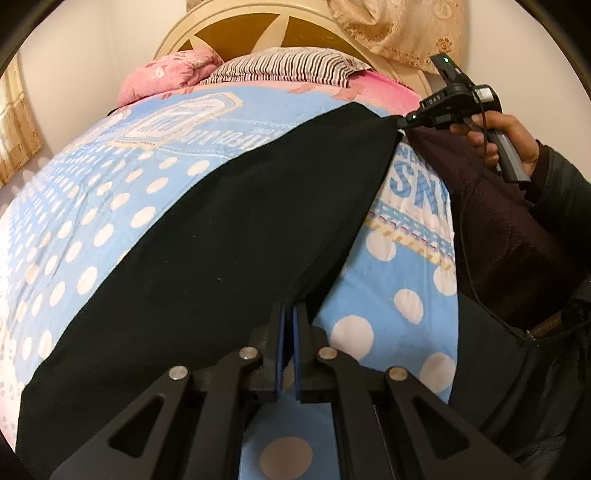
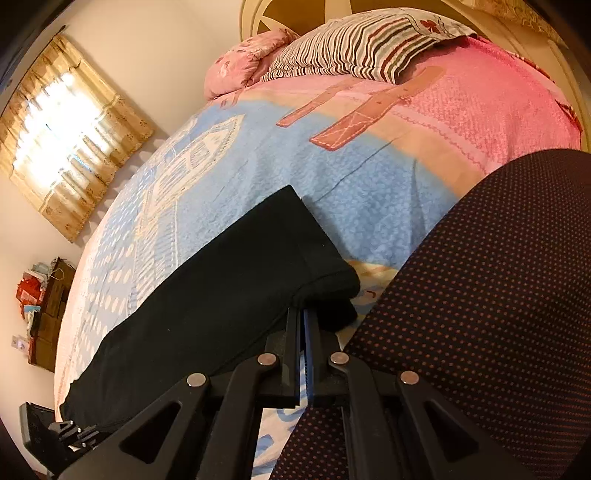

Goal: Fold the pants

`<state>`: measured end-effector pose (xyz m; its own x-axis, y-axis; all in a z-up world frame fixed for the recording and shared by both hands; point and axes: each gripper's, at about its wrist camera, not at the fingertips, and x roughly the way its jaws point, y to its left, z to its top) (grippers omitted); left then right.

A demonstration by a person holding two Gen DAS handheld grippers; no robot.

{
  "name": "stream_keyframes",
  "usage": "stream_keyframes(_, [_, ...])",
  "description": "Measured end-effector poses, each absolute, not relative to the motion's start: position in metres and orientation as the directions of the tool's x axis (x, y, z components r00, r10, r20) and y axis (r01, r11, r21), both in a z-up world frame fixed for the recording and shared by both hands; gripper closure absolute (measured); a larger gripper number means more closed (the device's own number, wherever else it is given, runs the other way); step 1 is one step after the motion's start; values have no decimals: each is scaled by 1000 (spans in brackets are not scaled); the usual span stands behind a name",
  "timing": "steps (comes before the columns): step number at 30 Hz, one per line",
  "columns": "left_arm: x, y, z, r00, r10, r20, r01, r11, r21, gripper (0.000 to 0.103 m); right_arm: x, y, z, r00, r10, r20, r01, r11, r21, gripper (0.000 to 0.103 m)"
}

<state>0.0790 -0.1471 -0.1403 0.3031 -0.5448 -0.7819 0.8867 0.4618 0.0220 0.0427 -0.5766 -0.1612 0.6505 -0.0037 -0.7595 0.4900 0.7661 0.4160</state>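
Note:
Black pants (image 1: 229, 236) lie stretched across the blue polka-dot bedspread (image 1: 92, 206). My left gripper (image 1: 289, 308) is shut on the near edge of the pants. In the left wrist view the right gripper (image 1: 402, 122) is shut on the pants' far corner, held by a hand. In the right wrist view the pants (image 2: 221, 295) run from lower left to the centre, and my right gripper (image 2: 303, 312) is shut on their near folded edge. The left gripper (image 2: 74, 432) shows at the lower left.
A striped pillow (image 2: 354, 44) and a pink pillow (image 2: 240, 62) lie at the bed's head by the headboard (image 1: 236, 29). The person's dark dotted garment (image 2: 480, 295) fills the right. A curtained window (image 2: 66, 140) and a cluttered cabinet (image 2: 44, 306) stand left.

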Motion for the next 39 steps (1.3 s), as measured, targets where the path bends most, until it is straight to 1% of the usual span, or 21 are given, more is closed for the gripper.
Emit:
stream_keyframes(13, [77, -146, -144, 275, -546, -792, 900, 436, 13, 99, 46, -580, -169, 602, -14, -798, 515, 771, 375, 102])
stream_keyframes(16, [81, -147, -145, 279, -545, -791, 895, 446, 9, 99, 49, -580, -169, 603, 1, -798, 513, 766, 388, 101])
stream_keyframes(18, [81, -147, -144, 291, -542, -789, 892, 452, 19, 98, 46, -580, -166, 591, -19, -807, 528, 766, 368, 99])
stream_keyframes(19, [81, -147, -144, 296, -541, -787, 889, 457, 20, 96, 43, -580, -162, 589, -32, -807, 532, 767, 358, 91])
stream_keyframes(20, [81, -145, -143, 290, -544, -788, 891, 455, 13, 94, 39, -580, -159, 587, -43, -808, 540, 764, 352, 80])
stream_keyframes(21, [79, -145, -143, 291, -544, -787, 891, 453, 16, 92, 34, -581, -154, 597, -57, -800, 547, 759, 354, 74])
stream_keyframes(22, [77, -144, -142, 295, -544, -785, 893, 450, 24, 92, 30, -582, -149, 591, -84, -803, 565, 753, 337, 58])
stream_keyframes(23, [75, -144, -141, 293, -546, -785, 896, 442, 27, 92, 24, -583, -140, 591, -136, -795, 590, 745, 311, 55])
stream_keyframes(24, [72, -143, -140, 291, -548, -784, 900, 435, 31, 92, 22, -582, -133, 603, -162, -781, 591, 749, 300, 55])
stream_keyframes(26, [67, -140, -137, 291, -555, -779, 906, 422, 38, 92, 21, -578, -121, 643, -168, -747, 561, 768, 310, 55])
stream_keyframes(28, [65, -136, -133, 300, -563, -770, 904, 425, 41, 92, 28, -574, -115, 694, -105, -713, 498, 785, 369, 55])
stream_keyframes(31, [67, -130, -127, 326, -573, -752, 891, 453, 41, 90, 47, -562, -122, 718, 3, -696, 412, 804, 429, 55])
stream_keyframes(35, [77, -121, -124, 361, -569, -739, 859, 510, 27, 86, 68, -555, -153, 672, 112, -732, 398, 780, 484, 55])
stream_keyframes(37, [81, -115, -125, 378, -559, -738, 843, 537, 24, 79, 74, -560, -177, 609, 123, -783, 457, 753, 474, 56])
stream_keyframes(38, [84, -110, -124, 393, -553, -735, 830, 557, 25, 77, 73, -560, -177, 615, 81, -784, 465, 766, 444, 59])
stream_keyframes(39, [85, -106, -124, 404, -550, -731, 821, 571, 24, 70, 73, -561, -176, 614, 72, -786, 466, 771, 434, 59])
